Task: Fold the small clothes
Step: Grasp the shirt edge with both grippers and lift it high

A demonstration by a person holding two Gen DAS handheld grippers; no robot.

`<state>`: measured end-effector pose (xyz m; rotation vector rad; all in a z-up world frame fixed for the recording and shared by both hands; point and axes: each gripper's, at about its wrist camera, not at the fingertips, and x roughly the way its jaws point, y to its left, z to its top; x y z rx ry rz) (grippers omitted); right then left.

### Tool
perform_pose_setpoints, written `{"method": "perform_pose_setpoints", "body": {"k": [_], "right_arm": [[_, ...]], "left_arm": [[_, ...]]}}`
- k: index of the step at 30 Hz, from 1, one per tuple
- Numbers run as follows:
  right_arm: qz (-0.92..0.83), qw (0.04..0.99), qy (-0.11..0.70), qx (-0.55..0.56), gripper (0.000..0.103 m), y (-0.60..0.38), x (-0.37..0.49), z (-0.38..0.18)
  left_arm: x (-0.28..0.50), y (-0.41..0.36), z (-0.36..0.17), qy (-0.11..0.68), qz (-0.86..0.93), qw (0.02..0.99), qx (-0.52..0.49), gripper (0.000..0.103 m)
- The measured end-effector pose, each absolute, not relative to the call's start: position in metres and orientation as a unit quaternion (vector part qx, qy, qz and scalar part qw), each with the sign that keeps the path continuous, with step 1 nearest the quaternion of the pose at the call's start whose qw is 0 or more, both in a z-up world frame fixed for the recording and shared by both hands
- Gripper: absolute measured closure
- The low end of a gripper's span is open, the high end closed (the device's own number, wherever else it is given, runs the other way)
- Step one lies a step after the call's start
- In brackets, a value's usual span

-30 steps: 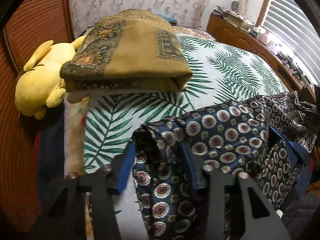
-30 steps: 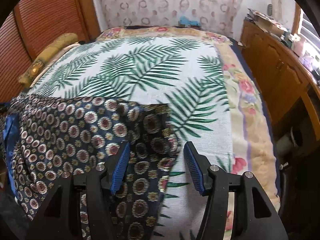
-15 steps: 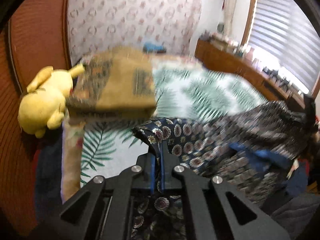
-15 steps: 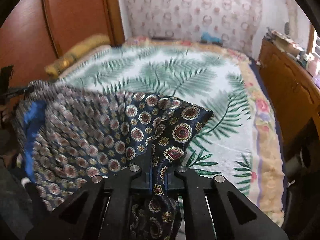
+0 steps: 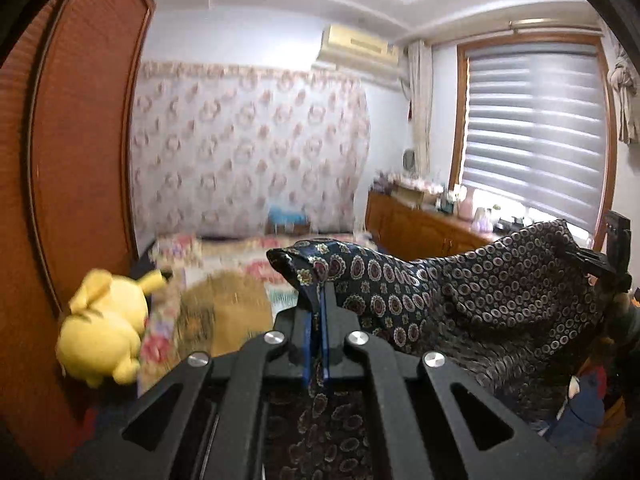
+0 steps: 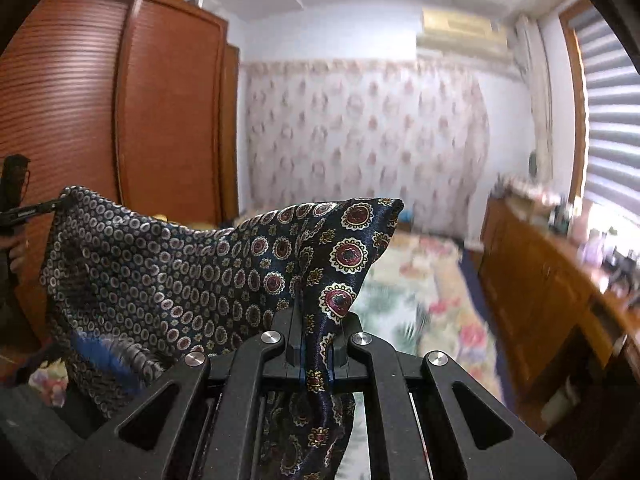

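Note:
A dark navy cloth with red and gold medallions (image 5: 460, 292) hangs in the air between my two grippers. My left gripper (image 5: 316, 312) is shut on one corner of it. My right gripper (image 6: 316, 332) is shut on the other corner of the cloth (image 6: 224, 276). The right gripper shows at the far right of the left wrist view (image 5: 608, 260). The left gripper shows at the far left of the right wrist view (image 6: 20, 212). The cloth sags between them, held above the bed.
A folded olive cloth (image 5: 228, 312) and a yellow plush toy (image 5: 102, 332) lie at the bed's left side. A wooden wardrobe (image 6: 120, 120) stands left. A wooden dresser (image 6: 552, 280) with small items stands right under the window. The flowered bed cover (image 6: 420, 280) is below.
Both grippers closed on the cloth's corners and lifted it up off the bed. The views now tilt up toward the wall and ceiling.

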<state>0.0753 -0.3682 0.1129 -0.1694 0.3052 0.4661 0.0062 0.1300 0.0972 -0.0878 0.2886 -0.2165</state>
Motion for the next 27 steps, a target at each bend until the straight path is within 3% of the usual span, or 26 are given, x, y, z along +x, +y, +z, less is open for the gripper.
{"method": "perform_pose_setpoints", "body": {"k": [7, 12, 19, 27], "right_arm": [[0.229, 0.964, 0.094, -0.093, 0.100, -0.366, 0.066, 0.183], [0.226, 0.964, 0.093, -0.104, 0.100, -0.364, 0.075, 0.194], [0.210, 0.957, 0.167, -0.114, 0.100, -0.357, 0.149, 0.148], [0.190, 0.938, 0.262, -0.123, 0.100, -0.337, 0.264, 0.046]], "left_arm": [[-0.003, 0.152, 0.156, 0.088, -0.090, 0.991, -0.033, 0.103], [0.008, 0.168, 0.162, 0.089, -0.071, 0.993, -0.030, 0.103], [0.081, 0.180, 0.114, 0.148, -0.043, 0.988, -0.032, 0.103], [0.186, 0.167, 0.018, 0.231, -0.015, 0.973, -0.008, 0.103]]}}
